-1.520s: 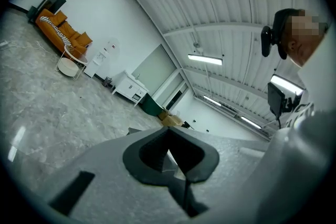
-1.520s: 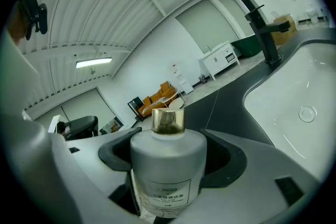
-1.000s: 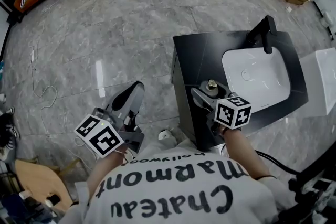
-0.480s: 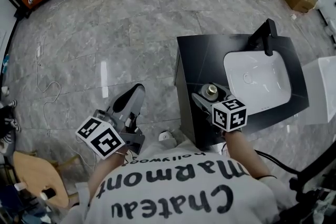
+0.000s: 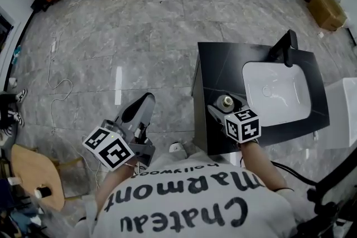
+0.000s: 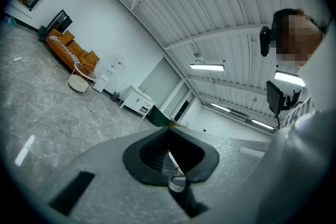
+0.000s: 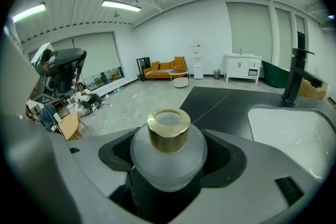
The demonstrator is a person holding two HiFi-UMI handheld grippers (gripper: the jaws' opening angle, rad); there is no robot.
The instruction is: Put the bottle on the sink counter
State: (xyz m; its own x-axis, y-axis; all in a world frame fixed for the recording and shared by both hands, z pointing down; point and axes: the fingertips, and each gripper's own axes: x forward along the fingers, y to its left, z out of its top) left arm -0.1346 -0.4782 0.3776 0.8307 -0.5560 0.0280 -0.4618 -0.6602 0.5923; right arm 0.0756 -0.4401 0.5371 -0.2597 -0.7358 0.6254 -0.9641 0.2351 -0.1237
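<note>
Two jaws of the right gripper (image 7: 169, 164) pinch the frosted bottle (image 5: 226, 101) at the front left edge of the black sink counter (image 5: 223, 64); bare counter lies beyond. The left gripper (image 5: 144, 104), jaws pressed together and empty, hangs over open floor (image 5: 111, 36).

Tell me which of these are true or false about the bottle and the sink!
The right gripper holds a round frosted-glass bottle with a gold cap. True.
The left gripper holds a bottle too. False: its jaws are together, with nothing between them.
The tap beside the white rectangular basin is silver. False: it is black.
The flat sink counter is black. True.
</note>
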